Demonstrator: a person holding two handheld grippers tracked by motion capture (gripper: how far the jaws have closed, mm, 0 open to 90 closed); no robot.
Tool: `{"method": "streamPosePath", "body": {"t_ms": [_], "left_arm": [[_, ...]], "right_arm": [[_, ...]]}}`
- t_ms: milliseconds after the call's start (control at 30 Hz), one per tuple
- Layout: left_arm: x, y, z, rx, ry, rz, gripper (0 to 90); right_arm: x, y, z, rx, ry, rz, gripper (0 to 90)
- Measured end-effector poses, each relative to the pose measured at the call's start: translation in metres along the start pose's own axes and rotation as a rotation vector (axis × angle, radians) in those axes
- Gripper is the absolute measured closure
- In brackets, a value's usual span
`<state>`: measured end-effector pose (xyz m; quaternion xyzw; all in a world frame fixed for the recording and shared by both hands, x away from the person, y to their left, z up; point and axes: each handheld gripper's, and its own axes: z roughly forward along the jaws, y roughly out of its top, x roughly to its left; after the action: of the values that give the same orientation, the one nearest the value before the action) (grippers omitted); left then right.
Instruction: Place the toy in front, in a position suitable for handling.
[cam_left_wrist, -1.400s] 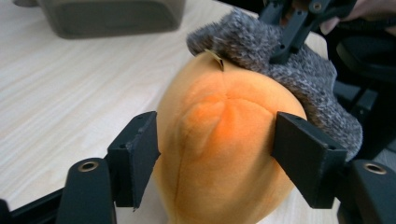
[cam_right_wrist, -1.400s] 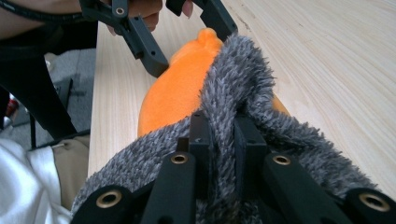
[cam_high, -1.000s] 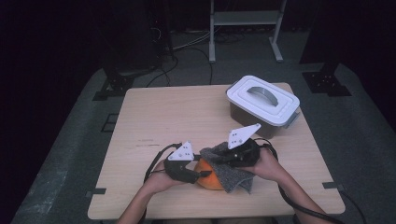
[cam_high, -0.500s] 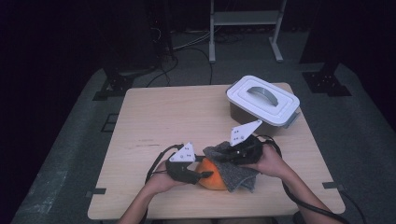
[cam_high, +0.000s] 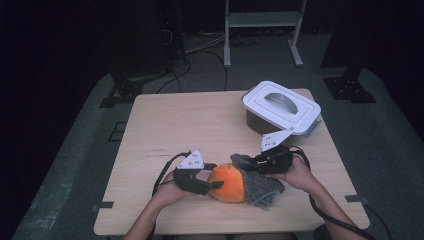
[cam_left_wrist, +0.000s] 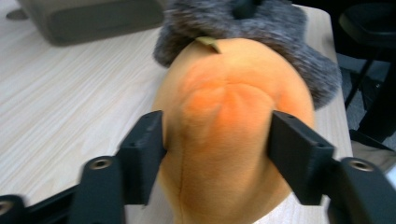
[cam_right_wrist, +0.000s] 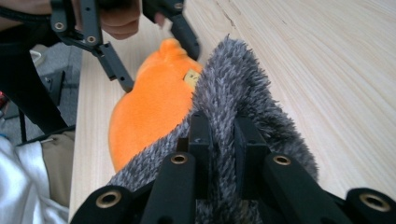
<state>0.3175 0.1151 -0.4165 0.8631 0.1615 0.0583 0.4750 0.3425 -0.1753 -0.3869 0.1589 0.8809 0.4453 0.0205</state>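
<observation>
The orange plush (cam_high: 227, 182) lies on the table (cam_high: 200, 125), near the edge on the person's side, well apart from the white box (cam_high: 281, 106) at the far right corner. A grey furry cloth (cam_high: 260, 185) touches the plush on its right side and partly covers it there.

The left gripper (cam_high: 212, 175) is at the left side of the plush. In the left gripper view its jaws stand wide apart, one on each side of the plush (cam_left_wrist: 229, 126), and both press against the soft orange surface. So it holds the plush between them. A small tag (cam_left_wrist: 208, 44) is on the far end of the plush, just where the cloth (cam_left_wrist: 261, 28) begins.

The right gripper (cam_high: 250, 162) is at the right of the plush, over the cloth. In the right gripper view its jaws are almost closed, with a fold of the cloth (cam_right_wrist: 233, 93) pinched between them. The plush (cam_right_wrist: 154, 102) lies beyond and to the left, and the left gripper (cam_right_wrist: 152, 58) straddles its far end.

The left hand (cam_high: 167, 192) and right hand (cam_high: 300, 175) come from the near table edge.
</observation>
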Motion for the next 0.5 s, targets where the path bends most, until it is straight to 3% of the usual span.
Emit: {"method": "streamPosePath", "body": {"t_ms": [100, 200, 300, 400, 500], "left_arm": [[-0.002, 0.002, -0.002, 0.001, -0.016, -0.003, 30.7], [-0.003, 0.006, -0.002, -0.023, -0.057, -0.032, 26.8], [-0.006, 0.006, -0.001, -0.008, -0.076, -0.030, 26.5], [-0.008, 0.005, 0.000, 0.006, -0.058, 0.005, 35.7], [-0.008, 0.006, 0.000, 0.011, -0.040, 0.004, 38.7]], "right_arm": [[0.005, 0.000, 0.003, -0.014, -0.010, -0.004, 78.9], [0.010, 0.003, 0.006, -0.026, -0.002, -0.014, 78.7], [0.017, 0.007, 0.010, -0.035, 0.011, -0.033, 78.7], [0.020, 0.006, 0.009, -0.031, 0.011, -0.045, 78.7], [0.017, -0.002, 0.006, -0.046, 0.012, -0.023, 78.7]]}}
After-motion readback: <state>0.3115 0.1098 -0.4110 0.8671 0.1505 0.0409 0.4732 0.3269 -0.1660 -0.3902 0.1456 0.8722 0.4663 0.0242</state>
